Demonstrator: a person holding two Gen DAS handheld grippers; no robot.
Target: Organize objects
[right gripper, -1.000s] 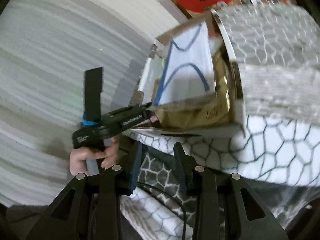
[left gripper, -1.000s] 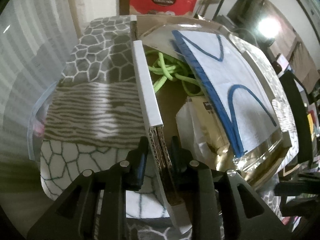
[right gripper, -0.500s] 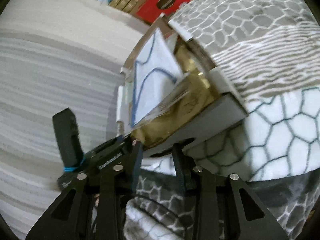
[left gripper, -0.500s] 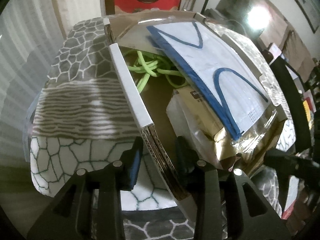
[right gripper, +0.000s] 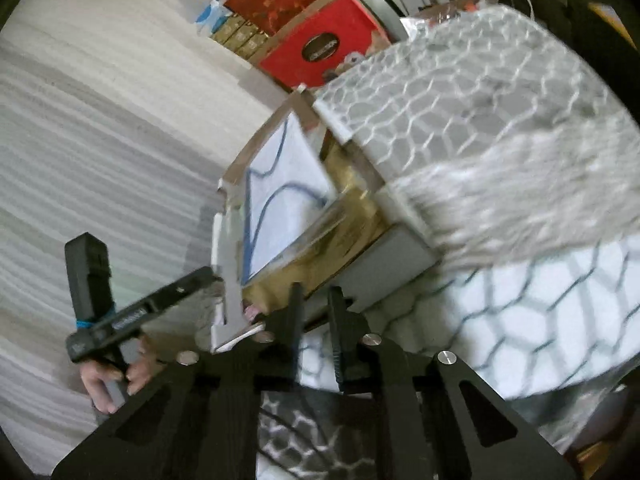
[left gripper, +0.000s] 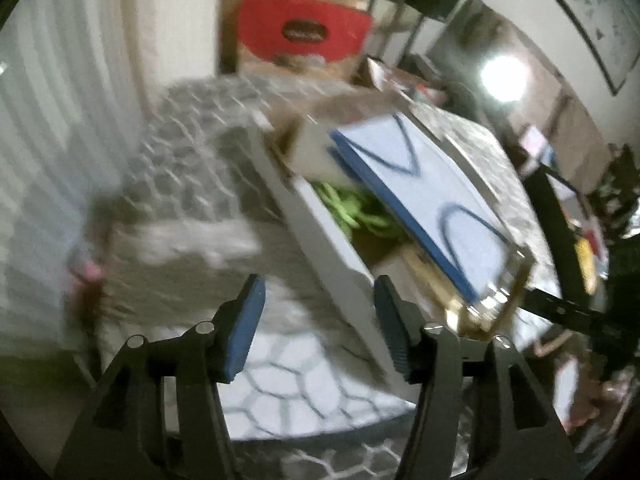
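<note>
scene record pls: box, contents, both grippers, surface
box: open cardboard box, on the blanket
contents: white sheet with blue lines tilted on top; green cord and gold packaging under it
left gripper: open, jaws just opening, box wall between them, pads off it
right gripper: nearly shut, jaws just closing, at box's near edge; grip unclear
surface: patterned blanket

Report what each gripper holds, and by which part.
Left gripper: nothing; its jaws have just been opening, the box flap loose between them. Right gripper: jaws just closing at the box wall; grip cannot be told.
</note>
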